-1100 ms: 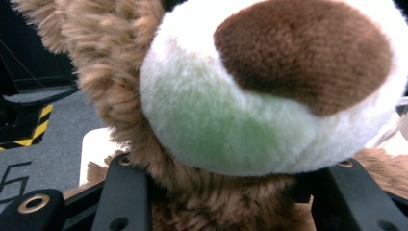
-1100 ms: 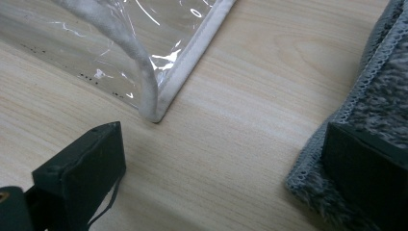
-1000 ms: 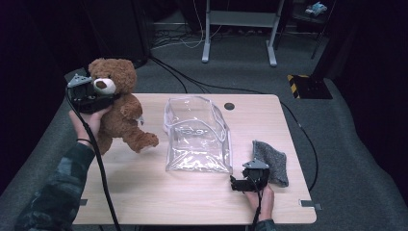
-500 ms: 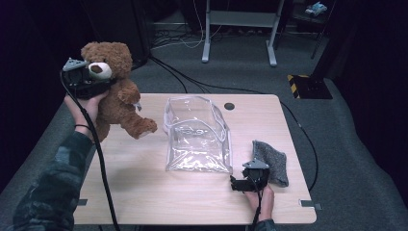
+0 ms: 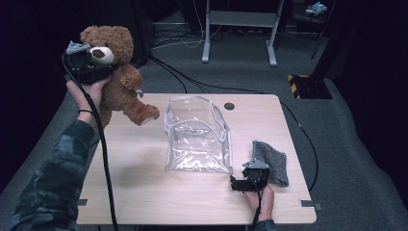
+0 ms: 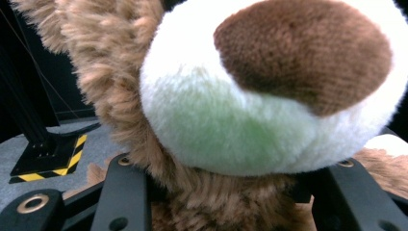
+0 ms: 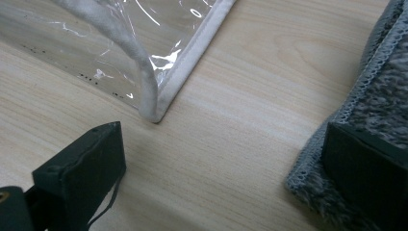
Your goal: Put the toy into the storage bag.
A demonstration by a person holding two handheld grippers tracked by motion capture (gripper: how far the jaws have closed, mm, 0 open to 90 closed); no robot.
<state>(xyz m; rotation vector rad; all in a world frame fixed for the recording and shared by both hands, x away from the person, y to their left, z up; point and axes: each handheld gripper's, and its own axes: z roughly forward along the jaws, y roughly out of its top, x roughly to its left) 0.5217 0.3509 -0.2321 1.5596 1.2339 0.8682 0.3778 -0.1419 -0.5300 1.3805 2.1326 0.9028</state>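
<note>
A brown teddy bear with a white muzzle hangs in the air over the table's far left corner. My left gripper is shut on its neck, just under the muzzle. In the left gripper view, fur fills the gap between the two black jaws of the left gripper below the teddy bear's muzzle. A clear plastic bag stands open at the table's middle. My right gripper rests open on the table near the front right. The bag's corner is ahead of its left jaw, and its right jaw is on the edge of a grey cloth.
The grey cloth lies right of the bag on the wooden table. A black grommet hole sits near the table's far edge. Cables, a metal stand and a yellow-black striped block are on the floor beyond.
My left hand has lifted the teddy bear higher and a little to the left, off the table. The right gripper, bag and cloth have not moved.
</note>
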